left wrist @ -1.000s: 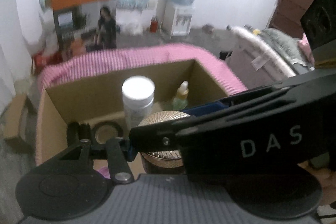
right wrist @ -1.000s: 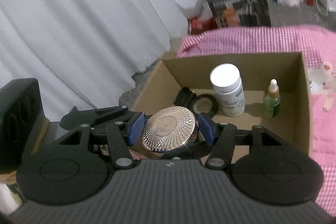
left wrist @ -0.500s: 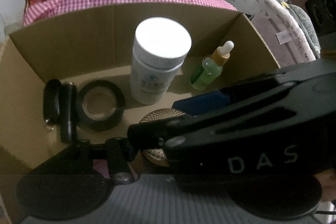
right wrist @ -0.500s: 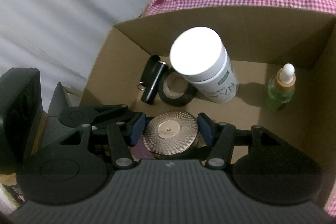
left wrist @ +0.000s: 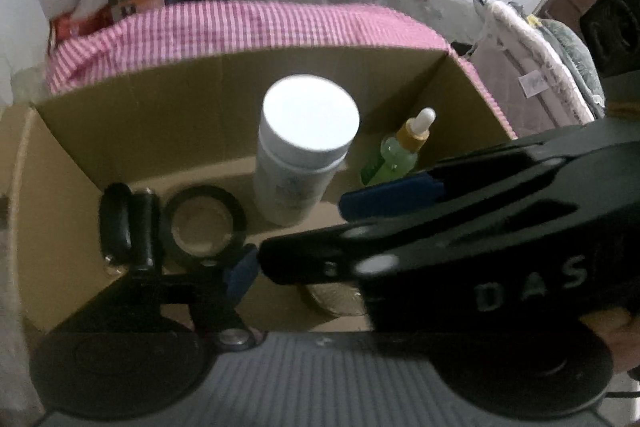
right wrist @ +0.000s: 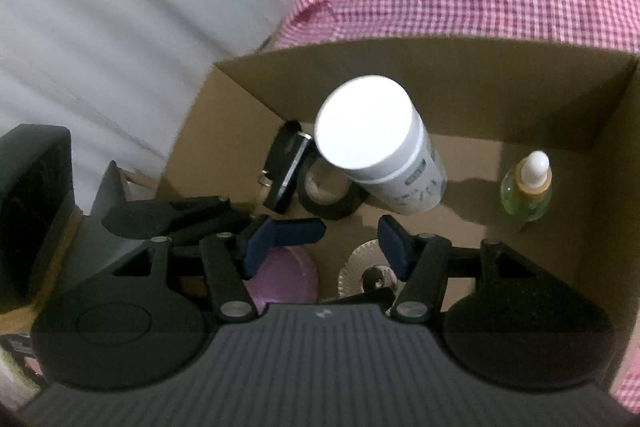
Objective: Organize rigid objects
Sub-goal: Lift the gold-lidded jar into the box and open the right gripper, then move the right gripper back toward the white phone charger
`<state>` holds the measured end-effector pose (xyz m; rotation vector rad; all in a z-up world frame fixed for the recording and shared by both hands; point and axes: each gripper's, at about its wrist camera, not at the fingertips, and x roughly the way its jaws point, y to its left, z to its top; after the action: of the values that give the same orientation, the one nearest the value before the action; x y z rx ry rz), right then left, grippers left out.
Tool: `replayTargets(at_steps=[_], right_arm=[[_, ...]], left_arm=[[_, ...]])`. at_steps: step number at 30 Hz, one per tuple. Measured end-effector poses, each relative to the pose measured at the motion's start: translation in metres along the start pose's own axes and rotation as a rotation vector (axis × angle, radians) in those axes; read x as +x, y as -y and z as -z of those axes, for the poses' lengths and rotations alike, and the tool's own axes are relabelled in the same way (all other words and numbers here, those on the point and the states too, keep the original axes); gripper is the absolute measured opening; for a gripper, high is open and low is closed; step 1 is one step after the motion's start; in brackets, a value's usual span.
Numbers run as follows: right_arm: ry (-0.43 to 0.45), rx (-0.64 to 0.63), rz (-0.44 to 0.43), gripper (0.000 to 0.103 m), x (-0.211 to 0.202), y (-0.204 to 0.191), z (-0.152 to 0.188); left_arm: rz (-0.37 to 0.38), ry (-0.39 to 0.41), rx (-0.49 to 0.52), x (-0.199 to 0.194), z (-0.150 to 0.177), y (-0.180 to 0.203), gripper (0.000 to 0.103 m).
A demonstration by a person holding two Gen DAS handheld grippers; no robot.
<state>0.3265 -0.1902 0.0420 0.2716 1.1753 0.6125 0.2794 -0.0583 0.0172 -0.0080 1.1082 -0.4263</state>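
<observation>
Right gripper spread, empty, above round gold ribbed-lid jar standing upright, lid up, by brown cardboard box near edge; left gripper's state unclear.

Bottle and dropper in box

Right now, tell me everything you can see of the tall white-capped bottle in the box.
The white bottle stands upright on the floor of the cardboard box, toward the back wall. It is a plastic-looking cylinder with a flat, round white cap, closed, and a pale body with a small green printed label too blurred to read. The black tape roll lies right beside its base. Neither gripper touches it.
</observation>
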Motion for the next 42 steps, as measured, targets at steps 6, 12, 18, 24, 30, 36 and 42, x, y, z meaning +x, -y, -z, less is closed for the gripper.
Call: replayTargets(at_steps=[6, 12, 18, 24, 30, 36, 42], right_arm=[[0.183, -0.043, -0.001, 0.074, -0.050, -0.020, 0.022], [0.382, -0.095, 0.024, 0.089, -0.104, -0.044, 0.059], [0.539, -0.133, 0.086, 0.101, -0.139, -0.069, 0.093], [0.612, -0.172, 0.214, 0.102, -0.151, -0.095, 0.120], [0.702, -0.208, 0.474, 0.102, -0.180, -0.109, 0.143], [0.733, -0.237, 0.728, 0.102, -0.199, -0.124, 0.167], [0.748, -0.285, 0.697, 0.102, -0.213, -0.133, 0.202]], left_arm=[[-0.014, 0.139, 0.027, -0.043, 0.012, 0.001, 0.084], [-0.033, 0.282, 0.049, -0.092, 0.035, 0.008, 0.097], [-0.089, 0.341, 0.064, -0.126, 0.058, 0.021, 0.103], [-0.211, 0.380, 0.057, -0.144, 0.081, 0.038, 0.103], [-0.299, 0.408, -0.002, -0.159, 0.107, 0.050, 0.103], [-0.316, 0.430, -0.010, -0.160, 0.129, 0.059, 0.103], [-0.193, 0.377, 0.055, -0.156, 0.144, 0.062, 0.103]])
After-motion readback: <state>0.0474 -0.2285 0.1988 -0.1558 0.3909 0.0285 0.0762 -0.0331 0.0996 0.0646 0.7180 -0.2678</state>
